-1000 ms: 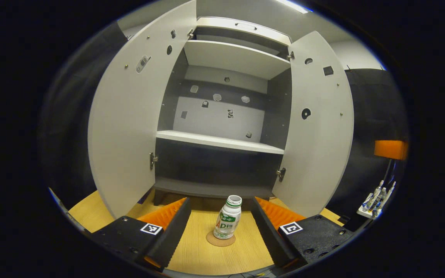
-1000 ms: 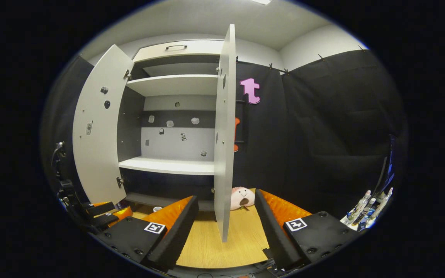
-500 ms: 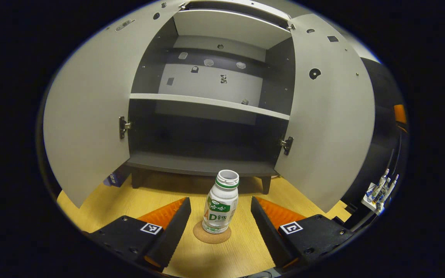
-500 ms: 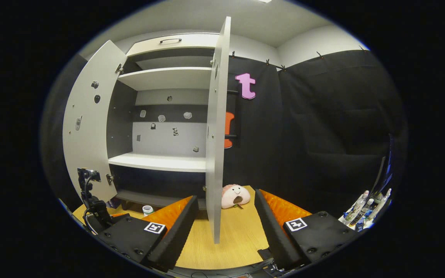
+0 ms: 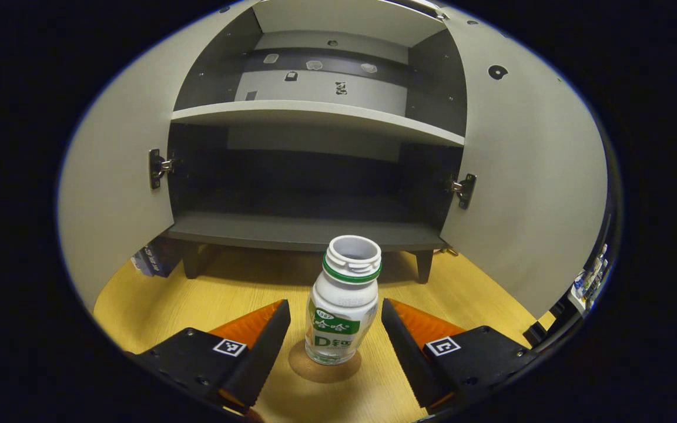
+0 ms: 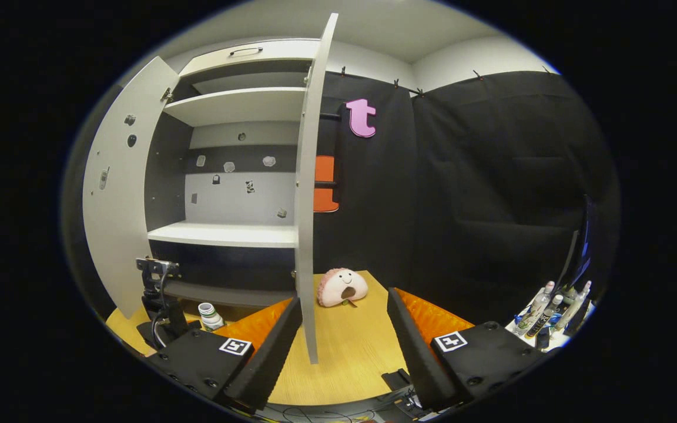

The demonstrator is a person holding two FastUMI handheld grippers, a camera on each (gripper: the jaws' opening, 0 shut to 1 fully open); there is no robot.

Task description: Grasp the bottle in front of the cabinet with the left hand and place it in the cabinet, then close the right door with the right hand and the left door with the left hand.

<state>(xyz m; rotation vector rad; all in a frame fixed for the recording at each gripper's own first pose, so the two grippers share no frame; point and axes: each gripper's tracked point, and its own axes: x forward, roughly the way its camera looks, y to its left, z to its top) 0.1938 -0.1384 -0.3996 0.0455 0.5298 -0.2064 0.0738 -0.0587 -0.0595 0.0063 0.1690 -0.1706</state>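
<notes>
A white bottle (image 5: 341, 305) with a green label and no cap stands upright on a round cork coaster (image 5: 325, 368) on the wooden table, just in front of the open cabinet (image 5: 309, 235). My left gripper (image 5: 335, 341) is open, its fingers on either side of the bottle without touching it. Both cabinet doors stand open: the left door (image 5: 115, 182) and the right door (image 5: 532, 188). In the right gripper view my right gripper (image 6: 344, 341) is open and holds nothing, with the right door's edge (image 6: 308, 194) just ahead of its left finger. The bottle (image 6: 210, 315) and the left gripper (image 6: 162, 305) appear there at lower left.
A pink plush toy (image 6: 342, 286) lies on the table right of the cabinet. Several bottles (image 6: 550, 311) stand on a white stand at far right. A dark box (image 5: 153, 258) sits under the left door. The bottom shelf (image 5: 309, 232) and middle shelf (image 5: 315, 114) are bare.
My left gripper has moved forward and down, so the bottle now stands between its fingers. The right gripper has drifted slightly right, with the door edge now further left in its view.
</notes>
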